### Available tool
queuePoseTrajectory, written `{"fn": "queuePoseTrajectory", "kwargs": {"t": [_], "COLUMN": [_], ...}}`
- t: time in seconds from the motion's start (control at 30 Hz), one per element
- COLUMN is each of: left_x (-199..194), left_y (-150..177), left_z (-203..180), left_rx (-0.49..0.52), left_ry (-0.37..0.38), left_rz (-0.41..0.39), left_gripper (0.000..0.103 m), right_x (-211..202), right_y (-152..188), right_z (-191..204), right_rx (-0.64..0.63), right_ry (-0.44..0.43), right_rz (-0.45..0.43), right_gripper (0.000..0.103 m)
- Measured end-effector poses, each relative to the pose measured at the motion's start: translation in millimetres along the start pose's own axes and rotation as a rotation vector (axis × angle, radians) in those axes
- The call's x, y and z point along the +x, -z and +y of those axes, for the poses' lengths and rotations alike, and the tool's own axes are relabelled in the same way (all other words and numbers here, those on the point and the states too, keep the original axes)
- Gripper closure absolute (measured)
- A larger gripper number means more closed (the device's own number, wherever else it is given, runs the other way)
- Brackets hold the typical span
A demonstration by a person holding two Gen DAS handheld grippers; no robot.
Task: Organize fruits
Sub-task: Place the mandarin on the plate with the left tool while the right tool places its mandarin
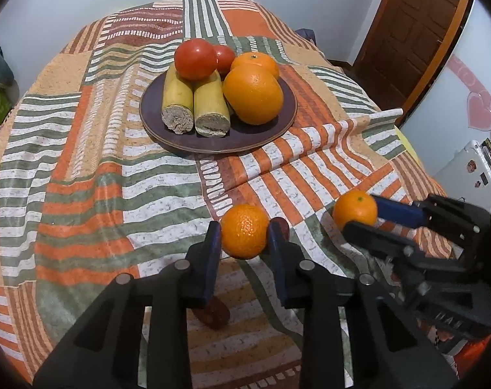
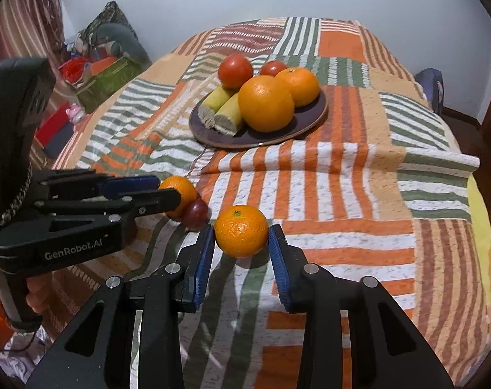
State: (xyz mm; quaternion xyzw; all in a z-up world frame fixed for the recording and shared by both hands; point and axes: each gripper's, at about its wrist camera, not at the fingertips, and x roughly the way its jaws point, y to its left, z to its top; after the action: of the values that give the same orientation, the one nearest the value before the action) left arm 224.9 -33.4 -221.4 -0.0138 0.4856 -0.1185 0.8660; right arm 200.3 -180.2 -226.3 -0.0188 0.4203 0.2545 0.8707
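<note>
A dark plate on the striped cloth holds two bananas, two tomatoes and two oranges. My left gripper is shut on a small mandarin, seen also in the right wrist view. My right gripper is shut on a second mandarin, seen from the left wrist view. Both mandarins sit low, near the cloth. A dark red grape-like fruit lies beside the left mandarin; another red piece lies under the left fingers.
The table's patchwork cloth is wrinkled, with a raised fold right of the plate. A wooden door stands at the back right. Boxes and clutter lie off the table's left side.
</note>
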Motion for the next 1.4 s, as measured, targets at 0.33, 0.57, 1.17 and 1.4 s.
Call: {"fn": "queuePoseTrajectory", "kwargs": {"t": [0.33, 0.57, 1.17, 1.4], "left_x": [-25, -33, 4, 22], "left_y": [-8, -23, -55, -41], "left_z": [13, 24, 53, 48], "left_rx": [-0.034, -0.050, -0.085, -0.072], "left_ry": [-0.006, -0.009, 0.027, 0.058], "left_rz": [-0.063, -0.103, -0.057, -0.002], "left_gripper": [0.075, 0.075, 0.073, 0.059], "right_x": [-10, -11, 22, 31], "right_y": [-13, -29, -71, -69], "right_z": [-9, -15, -51, -57], "right_rx": [0.018, 0.023, 0.055, 0.059], "right_ry": [0.015, 0.023, 0.049, 0.039], "right_rz": [-0.039, -0.067, -0.077, -0.059], "right_gripper": [0.071, 0.071, 0.071, 0.071]}}
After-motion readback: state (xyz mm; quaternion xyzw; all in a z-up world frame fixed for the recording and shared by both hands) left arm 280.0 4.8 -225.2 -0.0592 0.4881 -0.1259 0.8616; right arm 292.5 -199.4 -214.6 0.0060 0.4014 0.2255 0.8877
